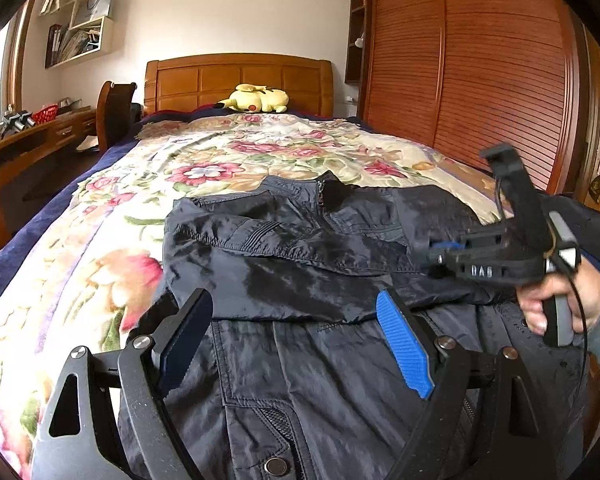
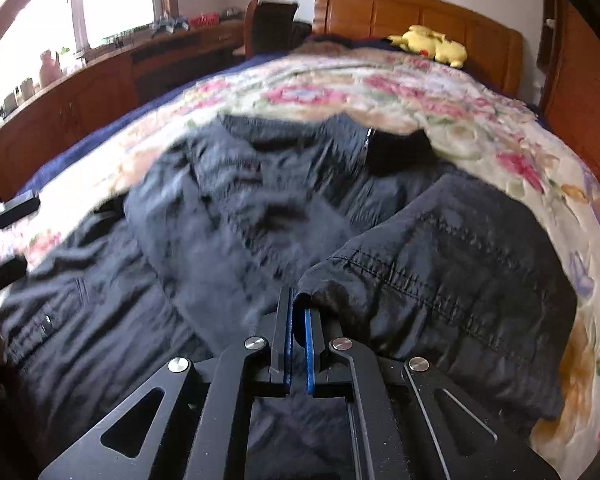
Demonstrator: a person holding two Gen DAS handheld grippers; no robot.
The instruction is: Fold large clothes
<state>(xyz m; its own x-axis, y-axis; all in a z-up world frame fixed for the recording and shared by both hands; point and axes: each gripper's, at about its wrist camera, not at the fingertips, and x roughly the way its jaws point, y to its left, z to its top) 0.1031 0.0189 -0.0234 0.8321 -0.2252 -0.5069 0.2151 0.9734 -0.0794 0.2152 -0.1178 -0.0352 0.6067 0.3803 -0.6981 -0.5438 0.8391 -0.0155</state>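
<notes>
A dark navy jacket (image 1: 300,264) lies front up on the bed, zipped collar (image 1: 324,192) toward the headboard. One sleeve is folded across its chest. My left gripper (image 1: 296,340) hovers open over the jacket's lower front, with nothing between its blue pads. A hand (image 1: 556,304) holds my right gripper (image 1: 432,254) at the jacket's right side. In the right wrist view the right gripper (image 2: 298,306) is shut on the cuff of the other sleeve (image 2: 440,280), which is lifted and bunched above the jacket's body (image 2: 220,220). That view is blurred.
The floral bedspread (image 1: 220,160) covers the bed around the jacket. A yellow plush toy (image 1: 256,100) lies by the wooden headboard (image 1: 240,76). A desk (image 1: 28,144) and a chair (image 1: 116,112) stand to the left, and a slatted wardrobe (image 1: 480,60) to the right.
</notes>
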